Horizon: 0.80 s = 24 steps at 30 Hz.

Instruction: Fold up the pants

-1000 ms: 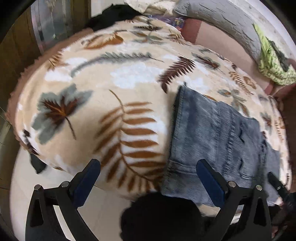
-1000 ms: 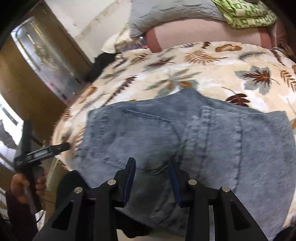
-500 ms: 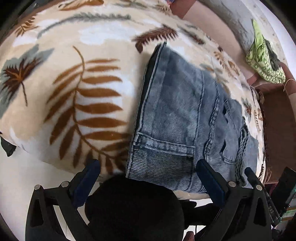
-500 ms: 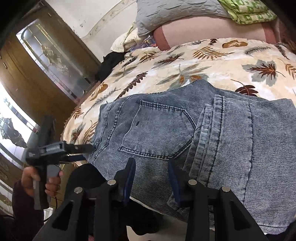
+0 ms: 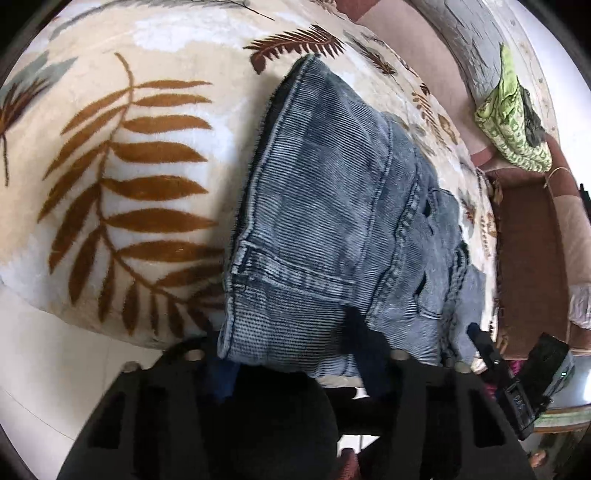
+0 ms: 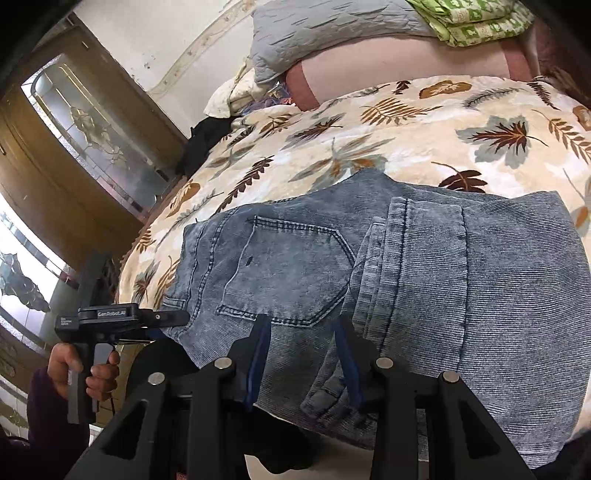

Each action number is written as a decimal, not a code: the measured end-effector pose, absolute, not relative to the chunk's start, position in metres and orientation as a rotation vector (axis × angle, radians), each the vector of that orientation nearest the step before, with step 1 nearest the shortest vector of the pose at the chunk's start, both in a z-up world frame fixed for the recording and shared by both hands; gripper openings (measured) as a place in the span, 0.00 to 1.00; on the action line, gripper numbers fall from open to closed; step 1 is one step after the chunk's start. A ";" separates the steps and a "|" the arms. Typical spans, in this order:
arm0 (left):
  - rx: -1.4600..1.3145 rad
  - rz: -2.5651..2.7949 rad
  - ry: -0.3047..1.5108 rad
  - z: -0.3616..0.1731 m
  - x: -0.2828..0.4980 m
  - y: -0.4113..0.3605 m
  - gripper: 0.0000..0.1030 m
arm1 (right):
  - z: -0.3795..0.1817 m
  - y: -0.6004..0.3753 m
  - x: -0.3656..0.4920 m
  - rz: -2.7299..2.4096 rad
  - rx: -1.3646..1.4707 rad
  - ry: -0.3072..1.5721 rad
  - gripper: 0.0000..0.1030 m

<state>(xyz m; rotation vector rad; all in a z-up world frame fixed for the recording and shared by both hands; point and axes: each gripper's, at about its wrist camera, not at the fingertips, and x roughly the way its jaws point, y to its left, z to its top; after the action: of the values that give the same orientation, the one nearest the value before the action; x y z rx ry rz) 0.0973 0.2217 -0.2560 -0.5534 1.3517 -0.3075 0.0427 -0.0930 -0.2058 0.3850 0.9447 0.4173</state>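
Folded blue-grey jeans (image 5: 332, 203) (image 6: 406, 277) lie on a leaf-patterned blanket (image 5: 110, 166) at the bed's near edge, back pocket up. In the left wrist view my left gripper (image 5: 295, 362) straddles the waistband corner. Its jaws are closing with denim between them, and the cloth is not bunched. One pad is hidden under the hem. The right wrist view shows the left gripper (image 6: 177, 318) from the side, its tip at the jeans' left edge and a hand (image 6: 70, 365) on its handle. My right gripper (image 6: 303, 350) is shut on the jeans' near edge below the pocket.
A green patterned cloth (image 5: 513, 122) (image 6: 472, 18) and a grey pillow (image 6: 332, 33) lie at the head of the bed. A wooden door with glass (image 6: 74, 147) stands to the left. A brown bed side (image 5: 528, 251) runs along the right. Pale floor lies below the blanket's edge.
The left gripper dropped and tilted down onto the jeans' corner, and its wide jaws have narrowed around the denim. The right gripper kept its hold, and the back pocket has come into view.
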 end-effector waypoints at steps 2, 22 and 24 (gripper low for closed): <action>-0.536 -0.326 1.338 -0.252 0.097 0.217 0.39 | -0.205 -0.093 0.043 0.417 0.382 0.941 0.38; -0.475 -0.240 1.289 -0.233 0.096 0.209 0.36 | -0.210 -0.066 0.065 0.489 0.344 0.965 0.38; -0.487 -0.207 1.316 -0.241 0.097 0.212 0.43 | -0.214 -0.060 0.075 0.493 0.345 0.982 0.38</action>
<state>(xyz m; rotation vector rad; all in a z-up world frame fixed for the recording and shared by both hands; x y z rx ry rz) 0.0975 0.2117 -0.2406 -0.4872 1.3165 -0.2065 0.0747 -0.0601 -0.2142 0.3446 0.9816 0.4934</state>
